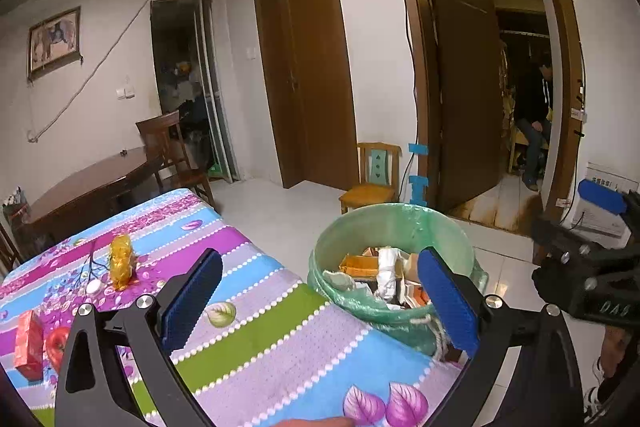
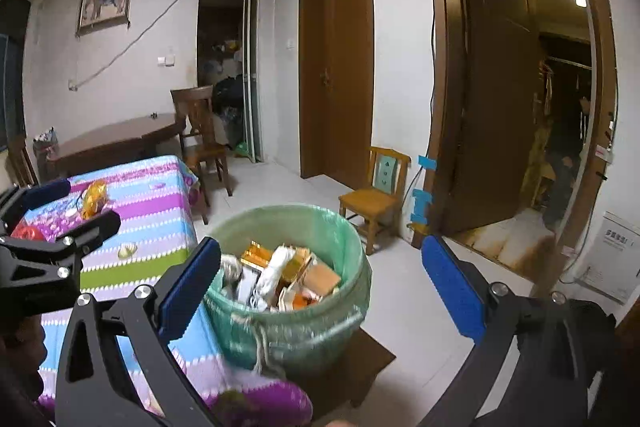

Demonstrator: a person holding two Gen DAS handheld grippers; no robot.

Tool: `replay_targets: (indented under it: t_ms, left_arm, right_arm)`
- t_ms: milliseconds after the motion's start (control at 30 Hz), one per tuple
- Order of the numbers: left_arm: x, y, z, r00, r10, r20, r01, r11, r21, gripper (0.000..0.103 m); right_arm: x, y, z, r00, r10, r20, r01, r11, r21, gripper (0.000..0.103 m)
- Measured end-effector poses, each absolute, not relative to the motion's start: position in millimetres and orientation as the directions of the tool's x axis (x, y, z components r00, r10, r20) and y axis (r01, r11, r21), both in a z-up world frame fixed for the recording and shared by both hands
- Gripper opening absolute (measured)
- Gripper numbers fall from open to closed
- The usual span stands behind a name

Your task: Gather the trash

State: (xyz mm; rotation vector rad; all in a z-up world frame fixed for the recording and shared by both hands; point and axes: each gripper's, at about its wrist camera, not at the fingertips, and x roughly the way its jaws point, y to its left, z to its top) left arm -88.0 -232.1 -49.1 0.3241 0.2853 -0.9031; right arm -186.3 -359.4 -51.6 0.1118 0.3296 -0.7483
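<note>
Table (image 1: 280,307) beside lined bin (image 1: 394,227); left claw (image 1: 320,301) and right claw (image 2: 320,285) both gape empty near bin. On the table, away from bin: red box (image 1: 29,345), stiff, grip flat sides; gold wrapper (image 1: 121,261), light, crushable

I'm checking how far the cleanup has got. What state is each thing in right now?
left gripper: jaws open, empty
right gripper: jaws open, empty
trash bin: green liner in, holds boxes and wrappers, near full
gold wrapper: on the tablecloth, uncollected
red packet: on the tablecloth, uncollected
middle door: shut
right door: open
</note>
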Motion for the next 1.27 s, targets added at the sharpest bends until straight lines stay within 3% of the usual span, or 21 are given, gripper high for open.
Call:
replay_targets:
  t_ms: [300,667,967,1267]
  left_arm:
    - [-111,-217,-54,0.542,-0.739,-0.401,0.832,0.539,0.132,0.098]
    - [-111,-227,-66,0.493,-0.743,-0.453,0.858,0.503,0.109,0.098]
    - [-118,-231,-70,0.461,-0.768,-0.445,0.873,0.482,0.074,0.096]
    - [-134,-235,-71,0.513,-0.741,-0.434,0.854,0.491,0.172,0.096]
  right_arm:
    - [-196,-331,-53,0.617,-0.738,-0.272,0.731,0.666,-0.148,0.097]
    - [-211,-337,-66,0.587,-0.748,-0.31,0.756,0.643,-0.122,0.097]
    - [-215,-339,-66,0.578,-0.756,-0.306,0.767,0.632,-0.114,0.097]
    - [-215,-341,-66,0.558,-0.769,-0.313,0.787,0.609,-0.095,0.097]
